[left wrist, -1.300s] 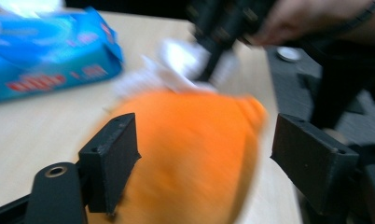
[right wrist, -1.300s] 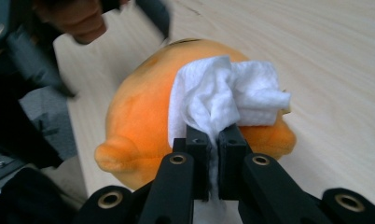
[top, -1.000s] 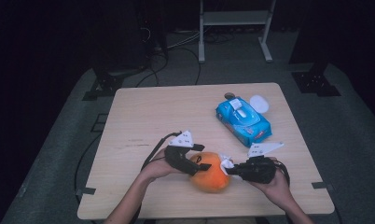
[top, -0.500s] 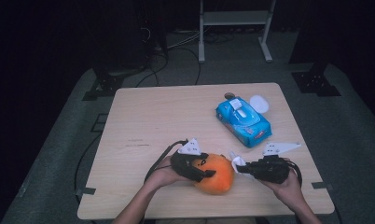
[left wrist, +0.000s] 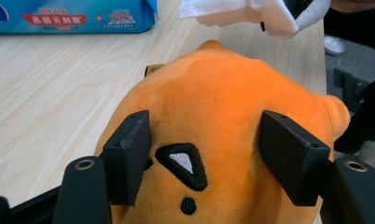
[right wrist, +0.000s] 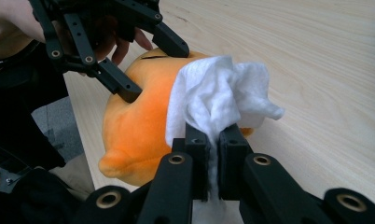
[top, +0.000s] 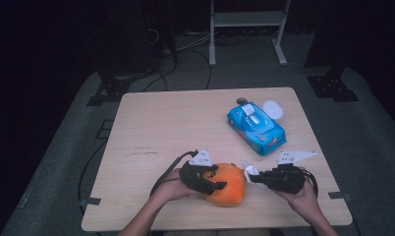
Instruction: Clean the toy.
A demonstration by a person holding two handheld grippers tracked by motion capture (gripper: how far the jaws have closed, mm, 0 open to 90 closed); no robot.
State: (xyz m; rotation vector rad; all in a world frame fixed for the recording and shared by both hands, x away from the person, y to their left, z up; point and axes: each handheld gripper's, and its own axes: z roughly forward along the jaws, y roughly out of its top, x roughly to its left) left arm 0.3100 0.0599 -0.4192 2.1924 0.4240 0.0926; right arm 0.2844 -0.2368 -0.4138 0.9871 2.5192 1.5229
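An orange plush toy (top: 231, 186) lies near the table's front edge. My left gripper (top: 214, 186) reaches over it from the left. In the left gripper view its jaws have just been closing, and both pads (left wrist: 129, 158) now press into the plush toy (left wrist: 223, 102) on either side of its embroidered mark. My right gripper (top: 252, 176) is level at the toy's right side, shut on a crumpled white tissue (right wrist: 218, 98). The tissue (top: 248, 170) hangs just beside the toy's right end. The right gripper (right wrist: 212, 140) pinches the tissue's lower part.
A blue pack of wet wipes (top: 257, 128) lies at the back right of the wooden table (top: 176, 123), with a white round lid (top: 272, 109) beside it. Cables trail from both grippers. Dark floor and a metal stand lie beyond the table.
The left gripper's jaws have settled closer around the plush toy. The right gripper, holding the tissue, has drawn slightly to the right, off the toy's side.
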